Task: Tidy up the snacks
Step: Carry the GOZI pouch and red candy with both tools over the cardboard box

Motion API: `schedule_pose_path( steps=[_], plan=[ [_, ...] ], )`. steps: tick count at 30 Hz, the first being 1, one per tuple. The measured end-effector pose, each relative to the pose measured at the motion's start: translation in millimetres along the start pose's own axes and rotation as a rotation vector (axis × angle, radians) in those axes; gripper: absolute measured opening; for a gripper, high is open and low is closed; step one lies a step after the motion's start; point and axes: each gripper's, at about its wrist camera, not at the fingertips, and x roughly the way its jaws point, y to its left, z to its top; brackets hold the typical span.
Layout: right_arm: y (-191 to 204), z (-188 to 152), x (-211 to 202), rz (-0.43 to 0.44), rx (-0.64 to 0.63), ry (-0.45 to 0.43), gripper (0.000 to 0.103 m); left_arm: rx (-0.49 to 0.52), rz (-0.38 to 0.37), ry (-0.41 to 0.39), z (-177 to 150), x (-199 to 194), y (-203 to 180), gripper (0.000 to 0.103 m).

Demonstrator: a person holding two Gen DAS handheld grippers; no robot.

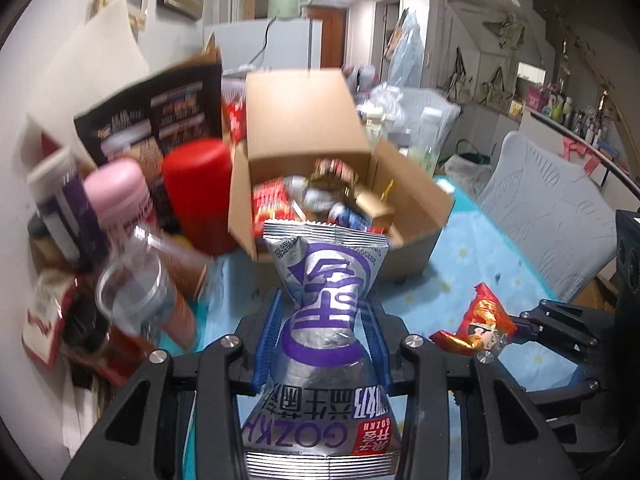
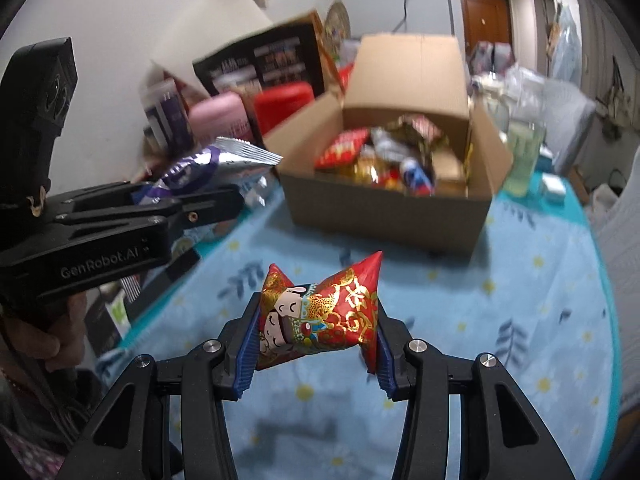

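The silver-and-purple snack bag is pinched at its waist between the blue pads of the left gripper, its sealed top edge standing just short of the open cardboard box, and the small red-and-gold snack packet is clamped crosswise in the right gripper, held above the blue flowered tablecloth on the near side of that same box. Both packs look ready to go in with the mixed wrappers already piled inside, so the step in hand seems to be carrying them over the box's near wall. To do it well, each pack should probably clear that wall fully before the pads part, since the tall silver bag hangs below its pinch point and could catch the rim. The box's raised back flap leaves the front and top as the open approach. Left of the box stand a red canister, a pink-lidded bottle and a clear cup, close enough that the left hand should swing away from them. Releasing one pack at a time, low over the pile, should keep either from bouncing out.
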Motion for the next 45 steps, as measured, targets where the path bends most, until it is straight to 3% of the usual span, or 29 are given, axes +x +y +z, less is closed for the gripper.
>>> schedule_pose_path(
  steps=[11,19,26,34,45],
  plan=[
    [-14.3,53.6,-18.3,-0.032,-0.028,-0.100,0.047,0.030,-0.025,-0.122,46.4,-13.0,-13.2,0.040],
    [-32.7,89.8,-16.2,-0.061,-0.036,-0.136,0.047,0.039,-0.036,-0.172,82.3,5.9,-13.4,0.040],
    [-51.8,125.0,-0.7,-0.071,-0.042,-0.161,0.047,0.012,-0.058,-0.179,113.3,41.5,-2.8,0.040],
    [-77.8,165.7,33.9,-0.053,-0.032,-0.189,0.047,-0.027,-0.089,-0.134,144.2,90.4,16.9,0.040],
    [-111.6,196.9,78.4,-0.015,0.019,-0.188,0.048,-0.062,-0.035,-0.126,170.2,137.7,30.7,0.040]
  ],
)
